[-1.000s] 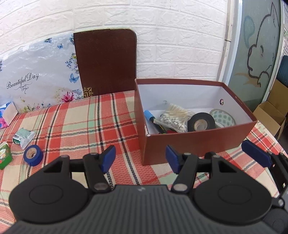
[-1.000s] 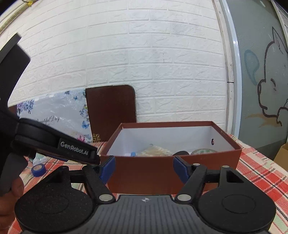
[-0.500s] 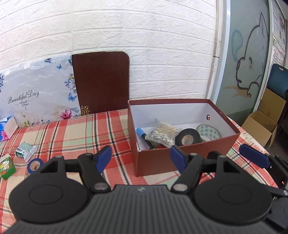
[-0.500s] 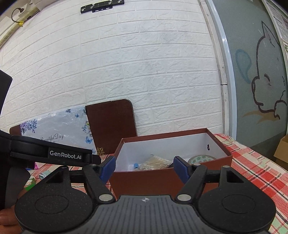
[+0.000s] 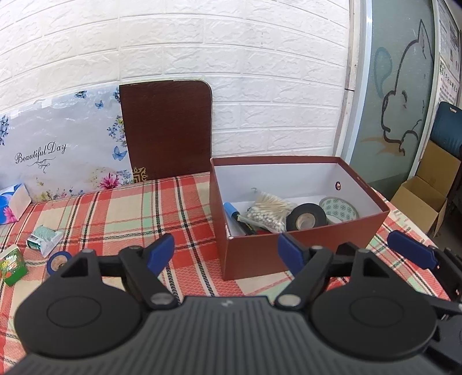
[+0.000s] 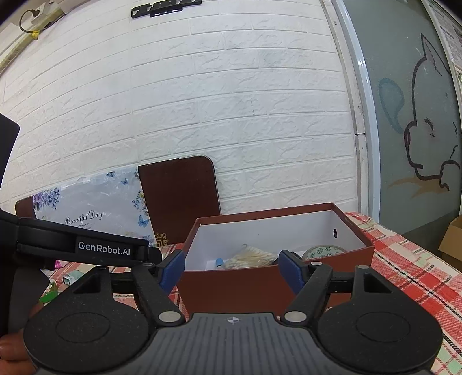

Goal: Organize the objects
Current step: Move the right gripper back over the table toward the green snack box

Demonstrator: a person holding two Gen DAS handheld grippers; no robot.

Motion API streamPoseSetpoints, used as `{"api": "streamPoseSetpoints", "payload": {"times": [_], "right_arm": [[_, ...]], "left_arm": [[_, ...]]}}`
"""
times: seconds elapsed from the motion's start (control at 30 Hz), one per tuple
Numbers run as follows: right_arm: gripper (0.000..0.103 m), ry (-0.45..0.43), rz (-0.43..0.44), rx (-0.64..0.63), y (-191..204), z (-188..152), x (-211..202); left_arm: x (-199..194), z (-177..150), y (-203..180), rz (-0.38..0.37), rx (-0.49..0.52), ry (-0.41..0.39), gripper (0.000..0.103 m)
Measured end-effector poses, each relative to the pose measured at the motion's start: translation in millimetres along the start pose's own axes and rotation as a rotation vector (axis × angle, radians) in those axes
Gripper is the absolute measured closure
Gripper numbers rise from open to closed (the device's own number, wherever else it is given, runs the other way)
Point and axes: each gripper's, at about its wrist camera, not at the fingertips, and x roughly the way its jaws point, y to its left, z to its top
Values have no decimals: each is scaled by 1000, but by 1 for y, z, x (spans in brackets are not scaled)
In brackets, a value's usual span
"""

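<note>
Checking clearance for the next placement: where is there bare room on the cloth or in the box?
Bare plaid cloth lies between the left-edge clutter and the box. The box's back is free; its front is crowded: cotton swabs, black tape. Blue tape, green packet crowd the left.

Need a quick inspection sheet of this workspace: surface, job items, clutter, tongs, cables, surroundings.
Surface: plaid tablecloth.
Job's things: open brown box holds cotton swabs, black tape roll, patterned tape roll, blue-capped marker; outside it, blue tape roll, green box, mint packet.
Clutter: tissue pack.
Tongs: left tongs open, empty; right tongs open, empty.
Cables: one on wall.
Surroundings: brick wall, floral panel, brown board, cardboard carton.
</note>
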Motion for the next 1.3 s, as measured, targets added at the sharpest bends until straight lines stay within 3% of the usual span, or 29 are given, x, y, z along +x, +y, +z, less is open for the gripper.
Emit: {"api": "streamPoseSetpoints", "payload": {"times": [0.37,0.73,1.03,1.3], "right_arm": [[30,34,5,-41,22,-5,6],[30,88,68,-118,62,-13,20],[30,155,160,-228,112,-27,39],[30,231,274,-321,171,-45,65]], "left_arm": [[7,-10,25,11,-30,10,18],[18,-37,81,91,-95,59,18],[21,-57,153,201,-189,78,18],[13,-88,242,377,-250,92,18]]}}
